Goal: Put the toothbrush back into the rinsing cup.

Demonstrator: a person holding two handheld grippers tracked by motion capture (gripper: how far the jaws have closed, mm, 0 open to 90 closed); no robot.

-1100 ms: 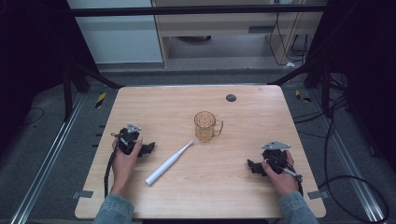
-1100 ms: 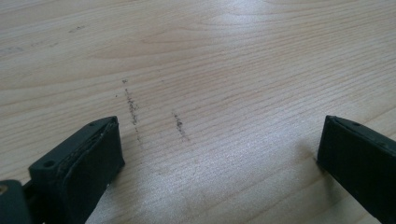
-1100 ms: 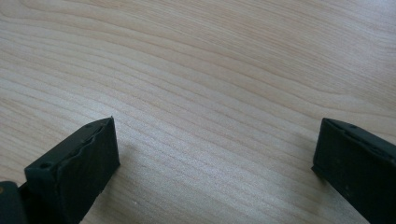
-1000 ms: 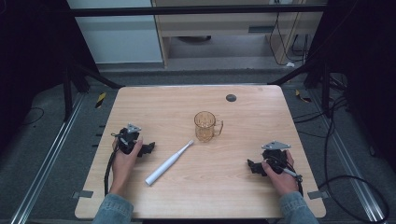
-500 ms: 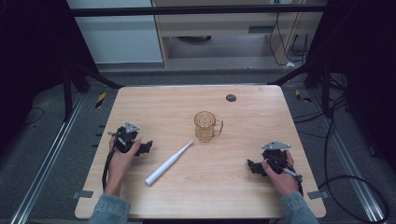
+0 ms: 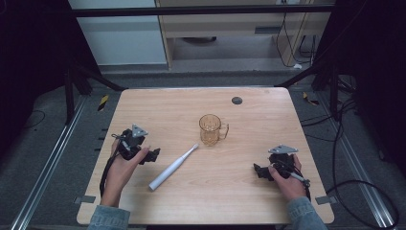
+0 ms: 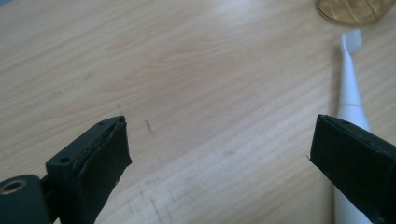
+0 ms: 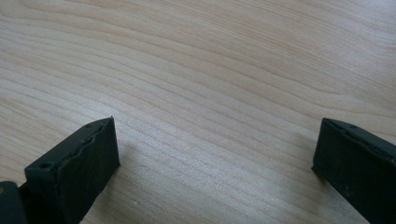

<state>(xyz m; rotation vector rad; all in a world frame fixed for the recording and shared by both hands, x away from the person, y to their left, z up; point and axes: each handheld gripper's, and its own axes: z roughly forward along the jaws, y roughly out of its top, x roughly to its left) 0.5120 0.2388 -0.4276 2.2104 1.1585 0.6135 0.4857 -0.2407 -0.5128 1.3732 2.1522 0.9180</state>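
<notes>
A white electric toothbrush (image 6: 173, 166) lies at a slant on the wooden table (image 6: 158, 110), its head toward an amber glass mug (image 6: 211, 129) standing upright in the middle. My left gripper (image 6: 152, 156) rests on the table just left of the toothbrush handle, open and holding nothing. In the left gripper view the toothbrush (image 7: 350, 93) runs past the right jaw, and the mug's base (image 7: 355, 9) shows at the top. My right gripper (image 6: 259, 171) rests near the right front of the table, open, with bare wood (image 8: 210, 93) between its jaws.
A small dark round disc (image 6: 236, 100) lies near the table's far edge. Dark floor, metal rails and cables surround the table. A black frame bar (image 6: 201, 10) runs across behind it.
The left hand and its gripper have shifted slightly toward the far side and left. The toothbrush, mug and right gripper have not moved.
</notes>
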